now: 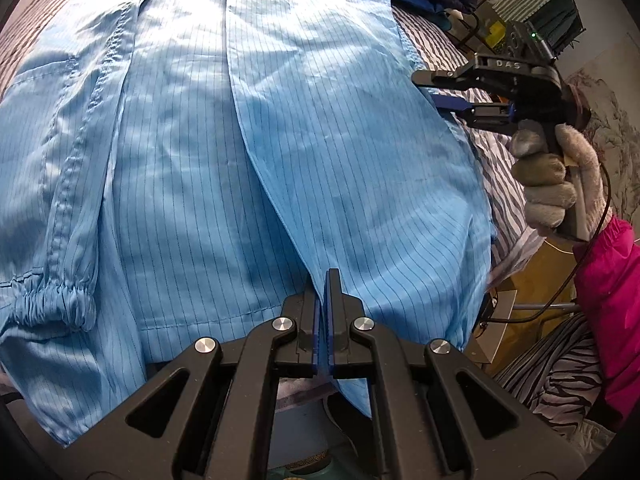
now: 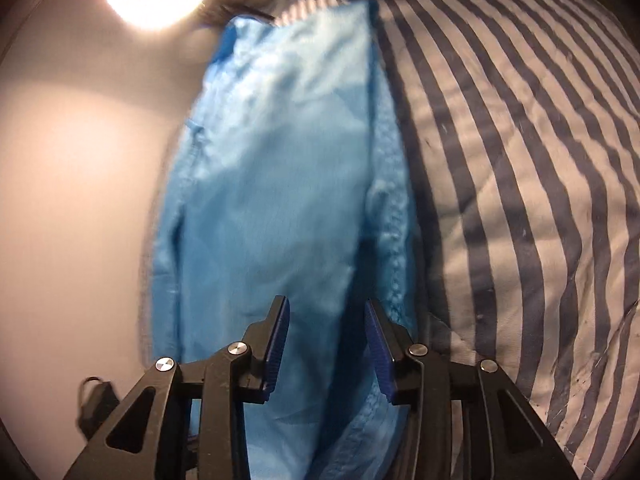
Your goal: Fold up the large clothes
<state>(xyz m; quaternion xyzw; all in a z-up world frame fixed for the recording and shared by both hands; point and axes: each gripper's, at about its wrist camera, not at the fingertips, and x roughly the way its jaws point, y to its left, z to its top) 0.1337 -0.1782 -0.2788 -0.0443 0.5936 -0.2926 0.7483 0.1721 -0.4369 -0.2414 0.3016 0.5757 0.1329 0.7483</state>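
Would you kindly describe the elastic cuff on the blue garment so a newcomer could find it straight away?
Start at the striped bedspread, where the light blue pinstriped garment lies spread. Follow its sleeve down the left side of the left wrist view to the cuff. It alone is gathered into tight puckers; the fabric around it lies smooth.

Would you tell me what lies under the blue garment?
A striped quilt shows beside and beneath the garment, so it lies under it. Whatever sits under the garment's middle is covered.
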